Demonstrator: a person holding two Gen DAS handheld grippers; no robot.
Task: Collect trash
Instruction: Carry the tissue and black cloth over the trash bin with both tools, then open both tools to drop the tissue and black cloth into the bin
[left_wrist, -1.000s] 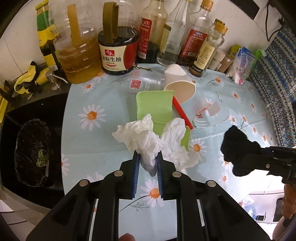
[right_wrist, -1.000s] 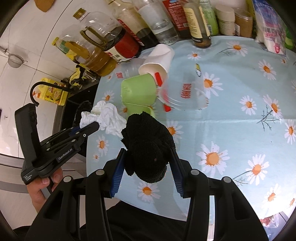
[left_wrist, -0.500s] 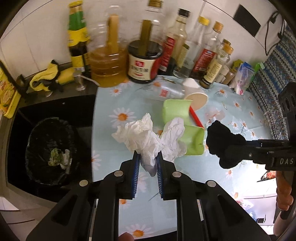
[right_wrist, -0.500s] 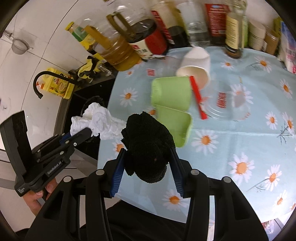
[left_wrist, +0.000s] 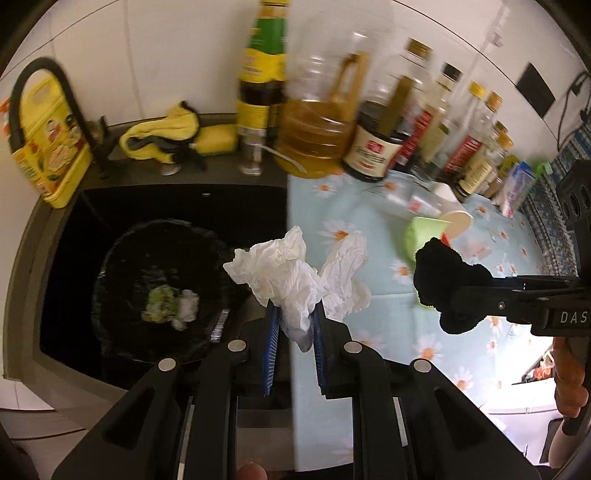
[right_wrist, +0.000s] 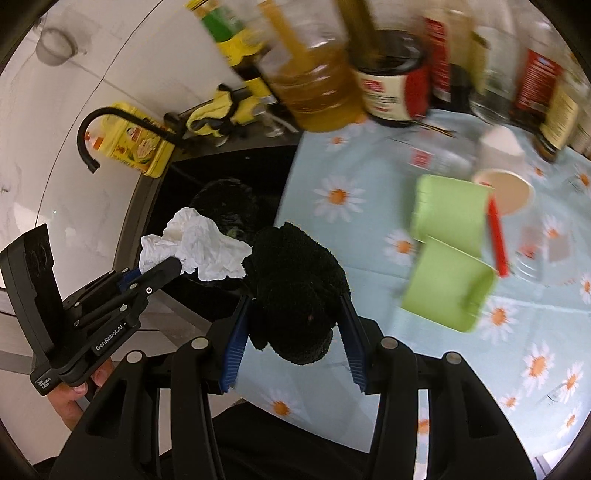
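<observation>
The left gripper (left_wrist: 294, 322) pinches crumpled white tissue (left_wrist: 284, 275) between its blue pads, hanging at the edge of the dark sink (left_wrist: 177, 206) where a black-lined bin (left_wrist: 122, 266) holds scraps. The right gripper (right_wrist: 293, 321), jaws about half apart, clamps a black fuzzy wad (right_wrist: 295, 291) above the daisy-print counter (right_wrist: 369, 240). Readable lettering: "GenRobot.AI" on the left gripper's body, "DAS" — cut off — on the right's. Bottle labels (left_wrist: 371, 153) are too blurred to read.

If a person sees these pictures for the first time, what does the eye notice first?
First, the crumpled white tissue pinched in the left gripper, near the black-lined bin in the dark sink. Next, the black fuzzy cloth clamped in the right gripper, above the daisy tablecloth.
</observation>
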